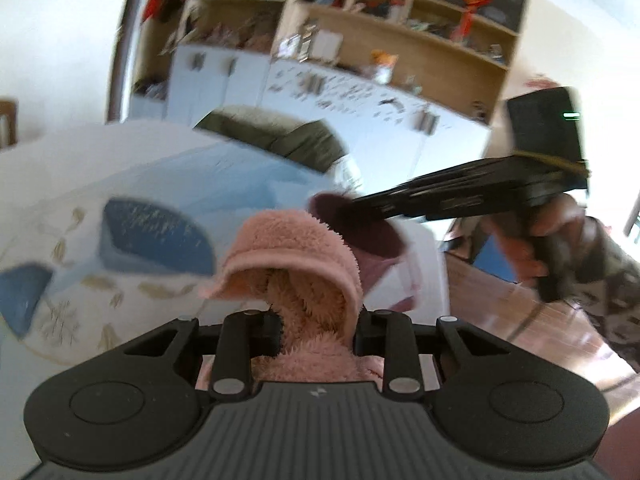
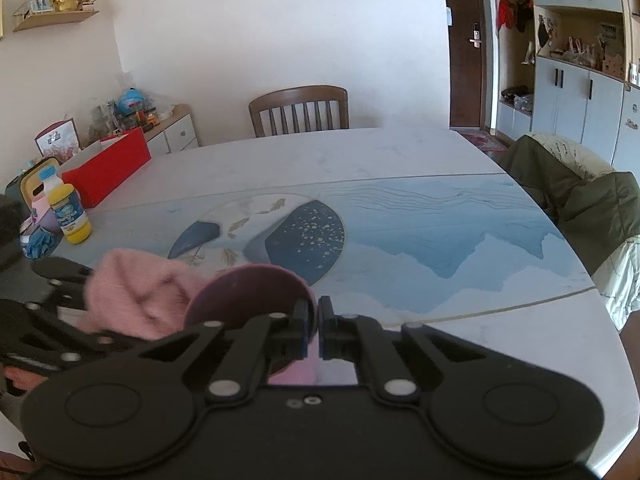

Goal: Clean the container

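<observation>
Cup point(image 2: 256, 292), a dark pink one, hangs tilted above the worktop point(image 2: 400, 168) with its rim pinched by the right claw point(image 2: 319, 330), mouth turned toward the pink cloth point(image 1: 292, 252) clamped in the left claw point(image 1: 316, 332), apparently for wiping inside.

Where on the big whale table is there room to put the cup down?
The table is bare from the whale picture across the blue waves to the edge by the green coat, and back toward the wooden chair. It is crowded at the left edge: the yellow bottle, blue gloves and red box.
</observation>
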### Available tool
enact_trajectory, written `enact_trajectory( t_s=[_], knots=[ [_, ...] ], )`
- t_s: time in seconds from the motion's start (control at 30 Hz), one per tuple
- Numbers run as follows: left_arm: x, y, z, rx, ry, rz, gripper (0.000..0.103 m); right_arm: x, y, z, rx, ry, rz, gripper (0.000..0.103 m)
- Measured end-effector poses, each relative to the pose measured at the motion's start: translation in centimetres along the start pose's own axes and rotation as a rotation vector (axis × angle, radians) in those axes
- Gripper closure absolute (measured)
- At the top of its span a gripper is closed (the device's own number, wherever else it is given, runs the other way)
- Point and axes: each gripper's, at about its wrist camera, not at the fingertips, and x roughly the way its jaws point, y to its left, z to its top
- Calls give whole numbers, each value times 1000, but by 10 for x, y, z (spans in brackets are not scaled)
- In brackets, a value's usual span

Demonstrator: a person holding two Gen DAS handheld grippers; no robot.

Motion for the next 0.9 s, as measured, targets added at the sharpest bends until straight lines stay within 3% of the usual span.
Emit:
enact_trajectory(
  t_s=[0.1,0.37,0.5,0.9],
  knots=[
    [-1,-12,2,59,-1,-37,74,1,2,0,-11,2,9,99],
    [26,-6,0,68,56,-78,74,0,2,1,-14,6,11,99],
    [37,3,-14,64,119,-32,74,0,0,0,-6,3,21,99],
    [-1,-27,-1,156,29,-73,74,2,2,1,-7,6,16,99]
  ],
)
